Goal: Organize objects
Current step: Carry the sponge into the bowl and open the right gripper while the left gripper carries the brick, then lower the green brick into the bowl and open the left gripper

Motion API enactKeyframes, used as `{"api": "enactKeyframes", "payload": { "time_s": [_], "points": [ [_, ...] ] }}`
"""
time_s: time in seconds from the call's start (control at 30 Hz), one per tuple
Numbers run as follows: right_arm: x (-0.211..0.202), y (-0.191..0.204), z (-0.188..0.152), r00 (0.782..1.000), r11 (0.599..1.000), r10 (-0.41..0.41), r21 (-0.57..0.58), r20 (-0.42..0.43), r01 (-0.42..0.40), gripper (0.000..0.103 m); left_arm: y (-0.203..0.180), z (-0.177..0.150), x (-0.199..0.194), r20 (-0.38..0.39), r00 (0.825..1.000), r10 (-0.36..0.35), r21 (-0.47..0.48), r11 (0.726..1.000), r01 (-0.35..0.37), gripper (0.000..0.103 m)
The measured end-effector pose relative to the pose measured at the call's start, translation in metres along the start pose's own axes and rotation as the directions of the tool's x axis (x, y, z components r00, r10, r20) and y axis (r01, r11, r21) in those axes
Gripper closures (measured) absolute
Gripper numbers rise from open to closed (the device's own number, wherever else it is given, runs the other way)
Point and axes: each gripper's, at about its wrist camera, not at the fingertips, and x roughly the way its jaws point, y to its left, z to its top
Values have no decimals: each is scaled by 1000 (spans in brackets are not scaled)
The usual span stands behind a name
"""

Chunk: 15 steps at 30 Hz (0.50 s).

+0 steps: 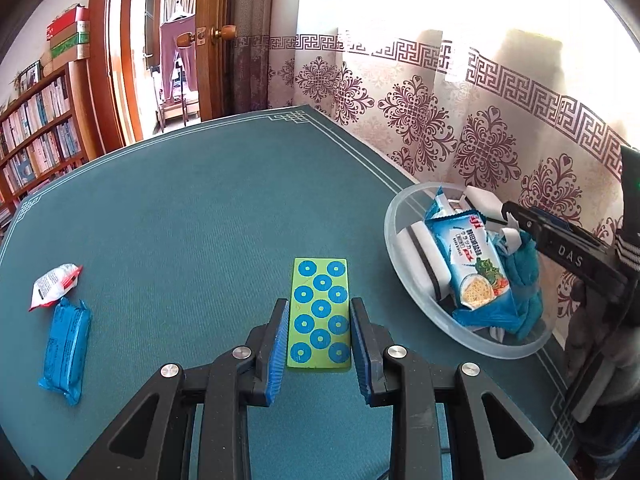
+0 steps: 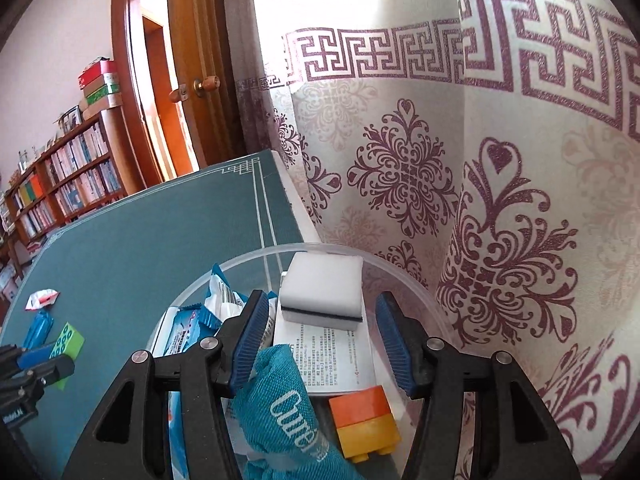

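Observation:
My left gripper (image 1: 319,303) is shut on a green block with blue circles (image 1: 320,280), held just above the teal table (image 1: 180,220). In the right wrist view the same green block (image 2: 68,338) shows at far left. A clear plastic bowl (image 1: 390,220) at the table's right edge holds a blue cracker packet (image 1: 476,268), a white sponge (image 2: 324,292), a teal cloth pouch (image 2: 280,400), a printed leaflet (image 2: 332,356) and an orange-and-yellow block (image 2: 364,420). My right gripper (image 2: 323,298) hangs open over the bowl (image 2: 240,260). The pouch brushes its left pad only.
A blue wrapped packet (image 1: 66,352) and a small white-and-red packet (image 1: 54,284) lie at the table's left side. A patterned curtain (image 1: 440,120) hangs close behind the bowl. A bookshelf (image 1: 40,132) and a wooden door (image 1: 208,40) stand beyond the table's far edge.

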Motion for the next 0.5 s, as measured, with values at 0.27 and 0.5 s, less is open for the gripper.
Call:
{"api": "enactKeyframes", "payload": {
  "time_s": [0.27, 0.5],
  "points": [
    [-43, 14, -14, 997, 997, 26, -81, 79, -19, 46, -21, 38, 11, 24, 998, -55, 35, 998, 54, 72],
    [-63, 3, -28, 996, 997, 49, -66, 72, -44, 46, -45, 65, 21, 10, 992, -129, 38, 991, 129, 72]
  ]
}}
